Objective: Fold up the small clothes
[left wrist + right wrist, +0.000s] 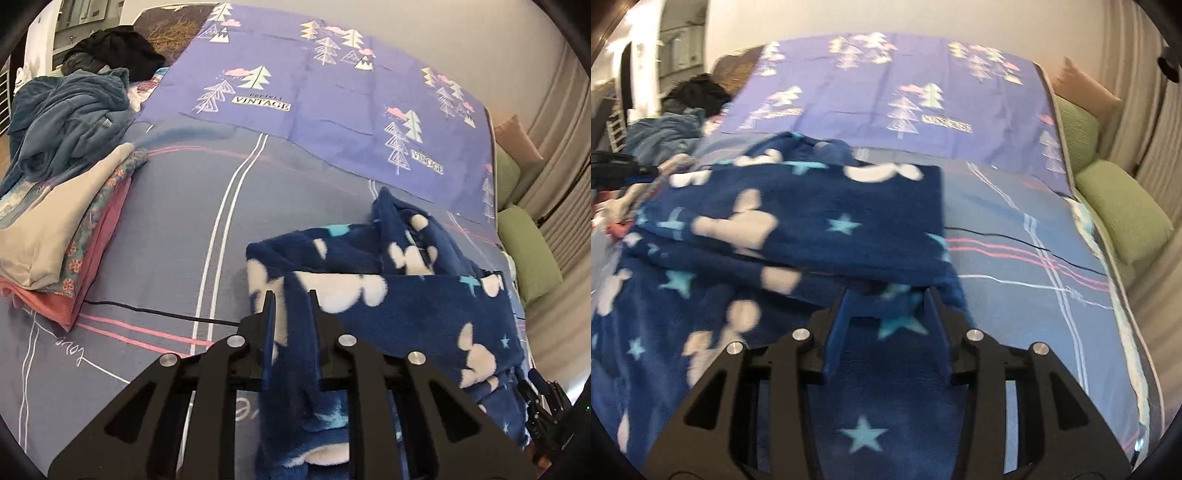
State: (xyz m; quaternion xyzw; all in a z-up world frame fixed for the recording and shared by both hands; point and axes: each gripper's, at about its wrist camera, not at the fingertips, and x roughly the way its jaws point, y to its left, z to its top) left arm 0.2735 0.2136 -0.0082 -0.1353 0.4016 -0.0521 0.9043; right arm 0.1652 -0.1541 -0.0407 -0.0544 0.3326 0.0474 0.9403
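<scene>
Fleece [399,306], navy with white clouds and stars, lies part-folded on the bed [177,229], with the stack [62,236] of folded clothes well apart from it on the side away from the green cushions [528,251]. Left gripper [291,295] is pinched down on a fleece edge, fabric bunched between the fingers and hanging through them. Right gripper [890,291] has its fingers spread wide with fleece [798,229] lying under and between them; it grips nothing as far as I can see, though the tips sit under a folded flap, so contact there is unclear. Right view is blurred. Judgement: mid-fold, one layer already laid over, edges not squared. Risks: the fleece is thick and slippery, so the left pinch on a narrow bunch could slip if pulled sideways, dropping the edge and undoing the fold. With the right side not holding, any left pull may drag the whole fleece across the bed instead of folding it, skewing the layers. Right fingers tucked under the flap could snag it and flip it back when lifted. A black cable [159,310] runs on the bed between fleece and stack; a dragged hem could catch it.
</scene>
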